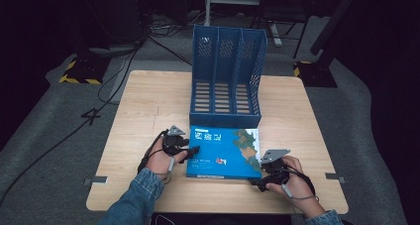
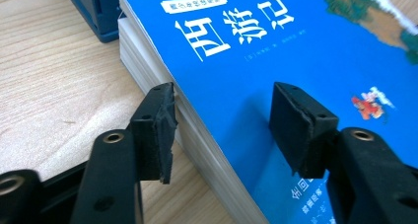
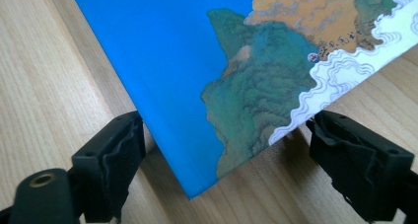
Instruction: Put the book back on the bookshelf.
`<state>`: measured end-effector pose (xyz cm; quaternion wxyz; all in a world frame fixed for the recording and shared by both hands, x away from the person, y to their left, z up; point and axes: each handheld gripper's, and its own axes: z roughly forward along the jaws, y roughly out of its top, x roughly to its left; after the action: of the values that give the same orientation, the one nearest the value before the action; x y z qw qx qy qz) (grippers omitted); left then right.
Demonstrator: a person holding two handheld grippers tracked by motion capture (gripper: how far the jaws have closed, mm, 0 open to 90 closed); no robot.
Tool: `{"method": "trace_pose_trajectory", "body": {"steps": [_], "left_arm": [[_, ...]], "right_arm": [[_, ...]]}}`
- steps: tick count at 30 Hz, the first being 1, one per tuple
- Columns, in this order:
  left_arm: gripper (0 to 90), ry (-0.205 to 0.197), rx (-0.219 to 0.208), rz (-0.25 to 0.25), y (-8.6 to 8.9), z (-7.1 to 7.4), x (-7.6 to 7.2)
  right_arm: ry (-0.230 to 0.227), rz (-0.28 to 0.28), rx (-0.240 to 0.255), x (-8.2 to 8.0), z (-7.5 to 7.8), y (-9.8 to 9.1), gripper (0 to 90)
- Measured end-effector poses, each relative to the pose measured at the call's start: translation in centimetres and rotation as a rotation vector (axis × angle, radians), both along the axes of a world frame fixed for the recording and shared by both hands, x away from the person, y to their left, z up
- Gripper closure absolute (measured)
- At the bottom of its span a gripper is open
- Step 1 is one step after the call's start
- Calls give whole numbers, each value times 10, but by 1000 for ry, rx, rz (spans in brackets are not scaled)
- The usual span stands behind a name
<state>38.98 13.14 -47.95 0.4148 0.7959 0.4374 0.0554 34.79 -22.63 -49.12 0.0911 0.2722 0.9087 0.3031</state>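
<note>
A thick blue book (image 1: 223,153) with white title characters and a landscape picture lies flat on the wooden table (image 1: 148,101), just in front of a blue three-slot file holder (image 1: 225,81). My left gripper (image 1: 190,149) is at the book's left edge. In the left gripper view it is open (image 2: 226,105), with one jaw down beside the book's pages (image 2: 148,71) and the other over the cover. My right gripper (image 1: 265,178) is at the book's near right corner (image 3: 197,189) and stands open (image 3: 226,130), one jaw on each side of that corner.
The file holder stands upright at the back middle of the table, its open slots facing me. Bare wood lies left and right of the book. Beyond the table are cables on a grey floor and dark stands with yellow-black tape.
</note>
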Motion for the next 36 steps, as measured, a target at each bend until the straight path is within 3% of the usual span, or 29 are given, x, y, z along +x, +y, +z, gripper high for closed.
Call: {"method": "trace_pose_trajectory", "body": {"steps": [4, 5, 6, 7, 8, 9, 11, 13, 18, 19, 20, 21, 23, 25, 28, 33, 36], "left_arm": [[503, -29, 14, -11, -1, 4, -2], [547, -38, -20, -18, -1, 8, -4], [564, -38, -20, -18, -1, 8, -4], [587, -26, -116, -36, 0, 12, -5], [590, -26, -116, -36, 0, 12, -5], [590, -30, -142, -46, 0, 14, -6], [601, -69, -85, -60, -2, 14, -9], [619, -72, -70, -64, -2, 14, -10], [637, -32, -47, -87, 3, 8, -13], [585, -18, -44, -95, 4, 4, -16], [575, -18, -44, -95, 4, 4, -16], [568, -2, -43, -93, 7, -1, -18], [593, 2, -57, -87, 7, -2, -19], [625, 45, -76, -84, 9, 0, -18], [694, 71, -97, -73, 11, 0, -19], [704, 114, -122, -79, 14, 0, -22], [791, 128, -143, -91, 16, 7, -21]], "right_arm": [[-2, 3, -13, 1, 1, 0, 143], [2, -11, -12, 3, 1, -2, 169], [2, -11, -12, 3, 1, -2, 169], [3, -13, -14, 3, 2, -3, 177], [3, -13, -14, 3, 2, -3, 177], [5, -13, -13, 3, 2, -3, 177], [4, -16, -11, 3, 2, -3, 188], [6, -18, -11, 3, 3, -4, 204], [8, -42, 45, -2, 18, -13, 232], [1, -68, 103, -6, 25, -15, 225], [1, -68, 103, -6, 25, -15, 225], [-55, -91, 133, -10, 30, -10, 219], [-110, -88, 135, -12, 32, -3, 204], [-135, -85, 133, -12, 33, 1, 199], [-124, -60, 150, -10, 29, 13, 187], [-104, 14, 138, -10, 23, 34, 189], [-108, 75, 128, -10, 22, 51, 193]]}}
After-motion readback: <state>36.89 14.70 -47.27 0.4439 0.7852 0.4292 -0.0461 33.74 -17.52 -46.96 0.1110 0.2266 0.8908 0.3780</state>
